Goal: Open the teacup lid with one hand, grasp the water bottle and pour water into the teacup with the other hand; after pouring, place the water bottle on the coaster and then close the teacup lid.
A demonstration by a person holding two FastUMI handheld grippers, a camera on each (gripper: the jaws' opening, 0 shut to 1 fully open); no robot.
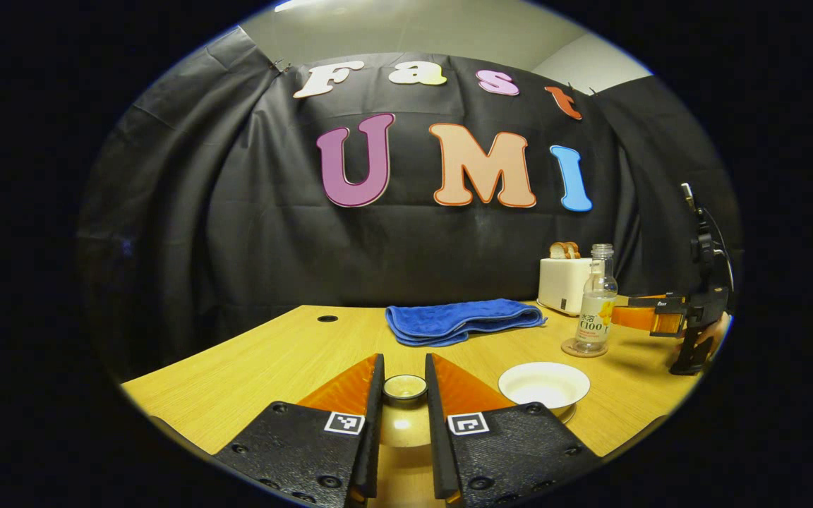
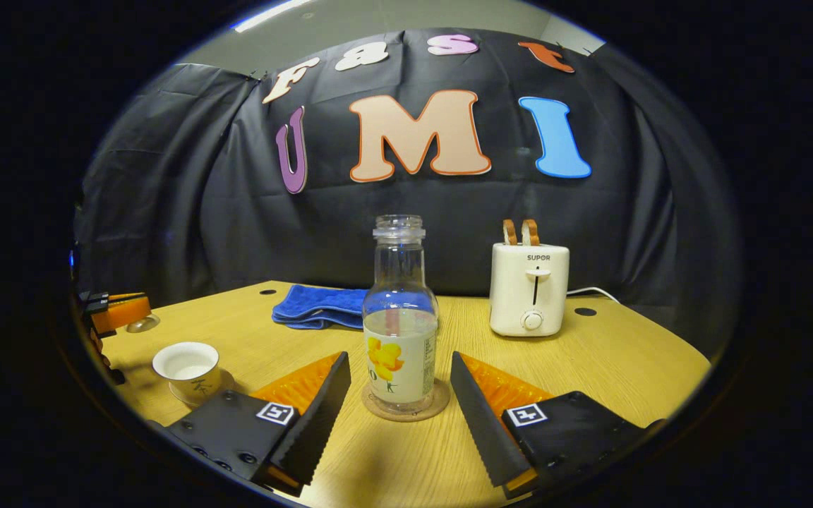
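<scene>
My left gripper [image 1: 404,360] is shut on the round knob of the teacup lid [image 1: 401,427] and holds the lid up off the table. The white teacup [image 1: 544,384] stands uncovered on its saucer just right of my fingers. In the right gripper view the clear water bottle [image 2: 399,317], uncapped and partly filled, stands upright on a round coaster [image 2: 399,411]. My right gripper [image 2: 399,361] is open, one finger on each side of the bottle with a gap to the glass. The teacup [image 2: 186,367] sits to its left, and the left gripper [image 2: 124,310] carries the lid [image 2: 142,324] at the far left.
A folded blue cloth [image 1: 459,321] lies at the back of the wooden table [image 1: 272,360]. A white toaster [image 2: 528,289] with bread slices stands behind and right of the bottle, its cord trailing right. The right gripper [image 1: 622,315] reaches in beside the bottle [image 1: 595,303].
</scene>
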